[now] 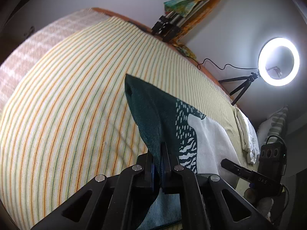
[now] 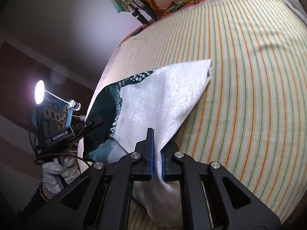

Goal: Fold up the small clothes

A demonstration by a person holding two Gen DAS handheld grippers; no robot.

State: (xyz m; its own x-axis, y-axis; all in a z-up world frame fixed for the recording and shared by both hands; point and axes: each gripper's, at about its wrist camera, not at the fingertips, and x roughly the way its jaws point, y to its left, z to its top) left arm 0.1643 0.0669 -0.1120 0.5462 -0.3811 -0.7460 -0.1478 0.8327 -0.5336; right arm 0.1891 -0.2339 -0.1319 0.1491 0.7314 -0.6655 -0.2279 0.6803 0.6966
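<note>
A small garment, dark green at one end and white at the other with a patterned band between, is held up over the striped bed. In the left wrist view my left gripper (image 1: 159,153) is shut on its dark green edge (image 1: 147,115). In the right wrist view my right gripper (image 2: 157,149) is shut on its white edge (image 2: 161,99). The garment's far fold rests on the bedsheet (image 2: 249,95). The left gripper also shows in the right wrist view (image 2: 92,121), and the right gripper in the left wrist view (image 1: 228,163).
The bed carries a striped sheet (image 1: 67,95) and a checked cloth (image 1: 38,44) at its far end. A ring light on a tripod (image 1: 278,61) stands beside the bed. A folded white cloth (image 1: 247,134) lies near the edge. A small lamp (image 2: 39,92) glows at left.
</note>
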